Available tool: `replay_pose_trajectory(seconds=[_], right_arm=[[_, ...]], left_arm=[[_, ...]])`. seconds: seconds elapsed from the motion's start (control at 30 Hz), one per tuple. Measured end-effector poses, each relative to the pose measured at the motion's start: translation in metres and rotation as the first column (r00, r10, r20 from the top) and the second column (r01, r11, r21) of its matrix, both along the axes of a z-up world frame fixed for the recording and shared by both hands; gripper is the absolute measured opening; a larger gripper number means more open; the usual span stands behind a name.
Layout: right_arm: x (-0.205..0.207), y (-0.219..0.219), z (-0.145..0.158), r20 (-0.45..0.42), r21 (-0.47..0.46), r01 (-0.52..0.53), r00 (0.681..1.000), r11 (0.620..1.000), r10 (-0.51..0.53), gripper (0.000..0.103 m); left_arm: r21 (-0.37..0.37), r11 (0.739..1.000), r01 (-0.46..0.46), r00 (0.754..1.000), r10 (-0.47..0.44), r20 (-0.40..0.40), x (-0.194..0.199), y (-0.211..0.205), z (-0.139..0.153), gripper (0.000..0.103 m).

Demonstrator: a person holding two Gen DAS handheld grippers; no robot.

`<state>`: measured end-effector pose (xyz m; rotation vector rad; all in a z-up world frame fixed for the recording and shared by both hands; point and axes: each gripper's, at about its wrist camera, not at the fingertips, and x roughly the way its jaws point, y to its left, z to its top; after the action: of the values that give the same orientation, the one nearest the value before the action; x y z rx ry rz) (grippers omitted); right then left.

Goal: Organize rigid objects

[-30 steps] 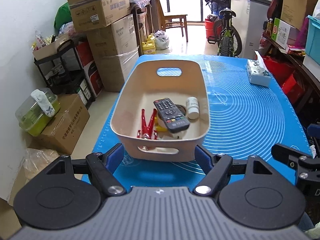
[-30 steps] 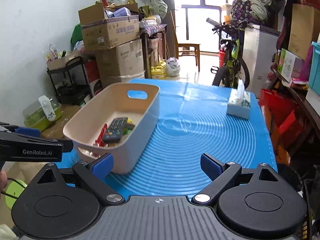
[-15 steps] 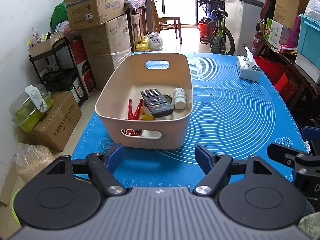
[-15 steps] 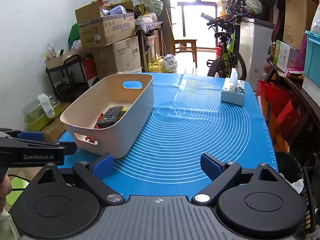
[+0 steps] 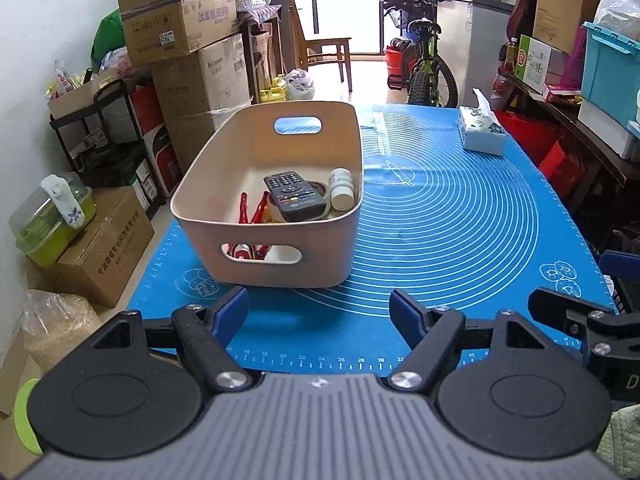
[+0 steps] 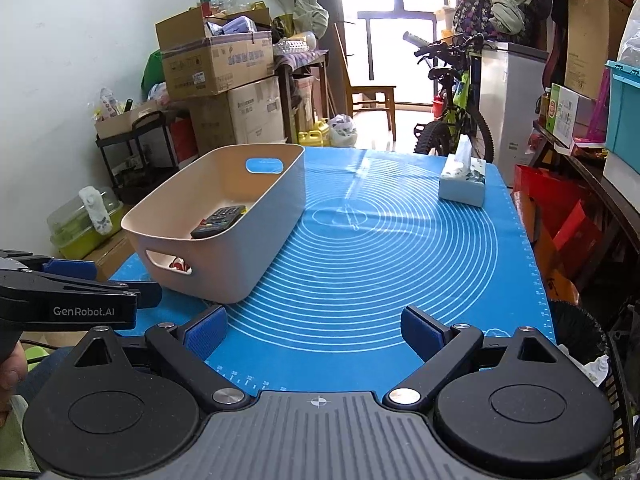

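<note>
A beige plastic basket with handle cut-outs stands on the left part of the blue mat. In it lie a black remote control, a small white bottle and red clips. The basket and the remote also show in the right wrist view. My left gripper is open and empty, low over the mat's near edge, short of the basket. My right gripper is open and empty, to the right of the basket's near corner.
A tissue box sits at the mat's far right. Cardboard boxes and a black shelf stand left of the table. A bicycle stands beyond the far end. Shelves with boxes run along the right.
Both grippers have drawn back toward the near edge of the table. The basket now looks farther away and the view is lower. Both stay open and empty.
</note>
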<state>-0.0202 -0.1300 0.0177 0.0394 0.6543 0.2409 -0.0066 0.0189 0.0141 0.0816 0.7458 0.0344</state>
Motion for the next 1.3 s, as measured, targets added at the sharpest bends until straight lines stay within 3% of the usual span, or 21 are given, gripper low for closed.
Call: replay_pose_trajectory(seconds=[0.63, 1.3], right_arm=[[-0.005, -0.007, -0.013, 0.019, 0.024, 0.1, 0.995, 0.995, -0.1, 0.094], [-0.004, -0.012, -0.016, 0.011, 0.028, 0.109, 0.994, 0.994, -0.11, 0.094]], left_arm=[[-0.001, 0.999, 0.037, 0.999, -0.037, -0.021, -0.004, -0.011, -0.015, 0.078], [-0.008, 0.999, 0.042, 0.999, -0.042, -0.022, -0.002, -0.013, -0.017, 0.078]])
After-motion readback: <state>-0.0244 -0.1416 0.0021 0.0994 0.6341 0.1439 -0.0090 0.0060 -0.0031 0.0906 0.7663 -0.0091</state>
